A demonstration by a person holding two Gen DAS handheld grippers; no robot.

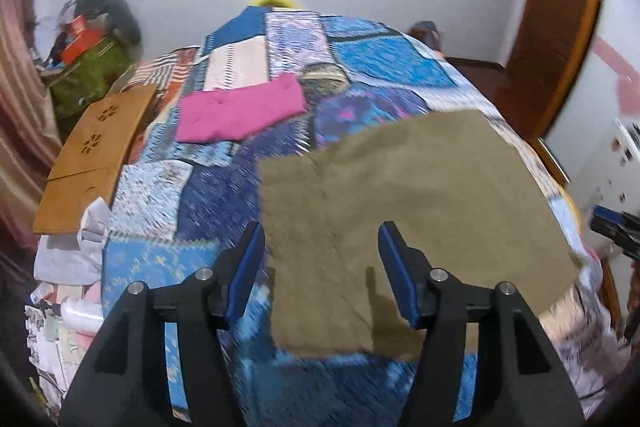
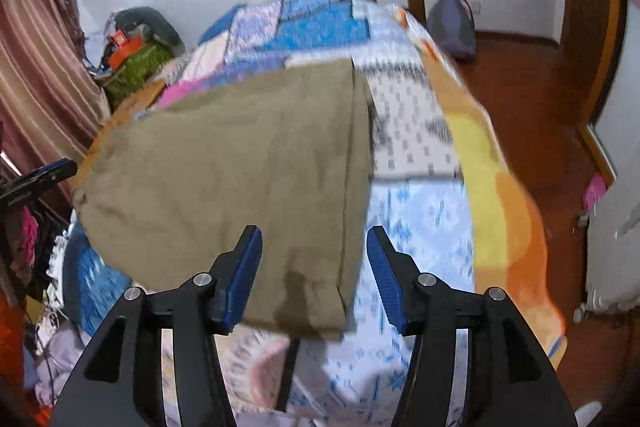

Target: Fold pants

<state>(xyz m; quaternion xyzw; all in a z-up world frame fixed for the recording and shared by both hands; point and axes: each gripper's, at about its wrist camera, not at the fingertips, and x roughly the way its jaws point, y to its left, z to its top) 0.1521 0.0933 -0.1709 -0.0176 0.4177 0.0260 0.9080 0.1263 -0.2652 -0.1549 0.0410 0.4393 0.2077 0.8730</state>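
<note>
Olive-brown pants (image 1: 400,199) lie folded flat on the patchwork bedspread (image 1: 360,67), near its front right part. My left gripper (image 1: 321,231) hovers over the pants' near left edge, jaws apart with nothing pinched between the blue pads. In the right wrist view the pants (image 2: 240,167) fill the middle, and my right gripper (image 2: 313,231) hangs open above their near right corner, casting a shadow on the cloth. Each gripper shows at the edge of the other's view: the right gripper (image 1: 616,227) and the left gripper (image 2: 40,179).
A folded pink garment (image 1: 240,113) lies further back on the bed. A wooden board (image 1: 96,155) rests at the bed's left edge, with clutter and a green bag (image 1: 88,75) beyond. A backpack (image 2: 452,23) sits on the wooden floor (image 2: 532,99) to the right.
</note>
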